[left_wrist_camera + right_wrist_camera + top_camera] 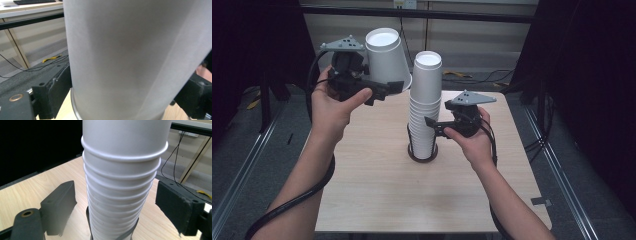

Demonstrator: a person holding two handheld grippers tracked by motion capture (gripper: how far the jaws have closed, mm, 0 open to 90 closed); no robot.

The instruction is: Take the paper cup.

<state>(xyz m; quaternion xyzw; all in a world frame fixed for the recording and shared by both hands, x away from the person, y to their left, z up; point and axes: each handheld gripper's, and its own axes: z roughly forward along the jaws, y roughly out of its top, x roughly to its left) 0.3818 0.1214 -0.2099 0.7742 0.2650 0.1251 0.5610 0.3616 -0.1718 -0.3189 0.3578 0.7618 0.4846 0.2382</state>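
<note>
A single white paper cup (386,57), bottom up, hangs in the air over the table's far left part, with my left gripper (395,87) shut on it near its rim. In the left gripper view the cup (135,55) sits pinched between both jaws of that gripper (127,96). A tall stack of upturned white cups (426,100) stands mid-table in a dark ring holder (412,154). My right gripper (432,126) is open at the stack's lower right side. In the right gripper view, its jaws (120,205) flank the stack (122,177) with a gap on each side.
The light wooden table (377,200) has bare room in front and to both sides of the stack. Black curtains hang left and right. Cables lie on the floor behind the table. A desk with a keyboard (32,2) stands far off.
</note>
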